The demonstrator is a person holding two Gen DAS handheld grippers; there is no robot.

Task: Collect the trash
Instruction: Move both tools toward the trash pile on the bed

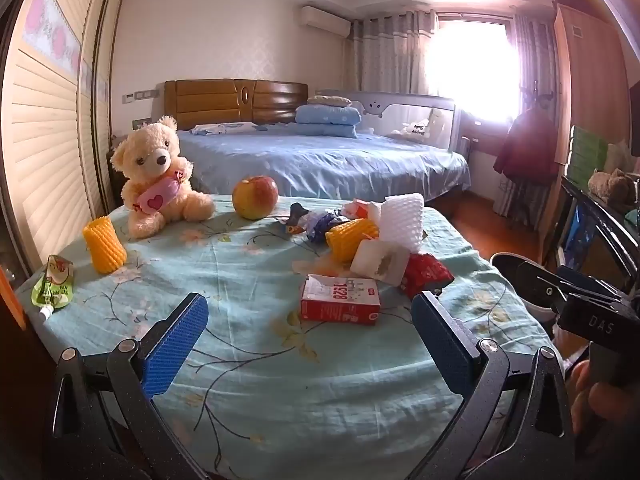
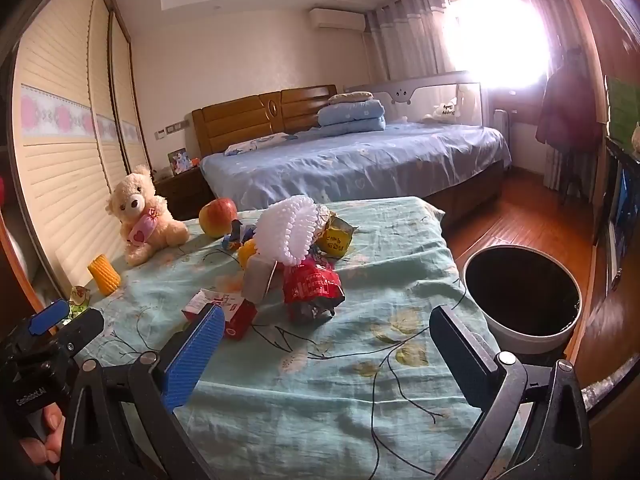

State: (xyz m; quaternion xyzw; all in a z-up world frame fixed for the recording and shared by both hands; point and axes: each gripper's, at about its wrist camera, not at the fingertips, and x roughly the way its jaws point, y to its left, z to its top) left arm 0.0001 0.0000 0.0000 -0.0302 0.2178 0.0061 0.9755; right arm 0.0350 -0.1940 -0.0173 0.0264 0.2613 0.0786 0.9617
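Here, both grippers gape wide and empty over the trash pile.
The red carton (image 1: 340, 300) looks light and crushable; the left gripper (image 1: 310, 346) should pinch its flat sides, while the right gripper (image 2: 326, 354) waits.

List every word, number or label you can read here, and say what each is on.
"1528": red and white carton on the table, printed upside down.
"DAS": black body of the right gripper, seen from the left wrist.
"GenRobot.AI": body of the left gripper, seen from the right wrist.
Too small or blurred to read: green pouch, red wrapper, yellow packet, bed rail.
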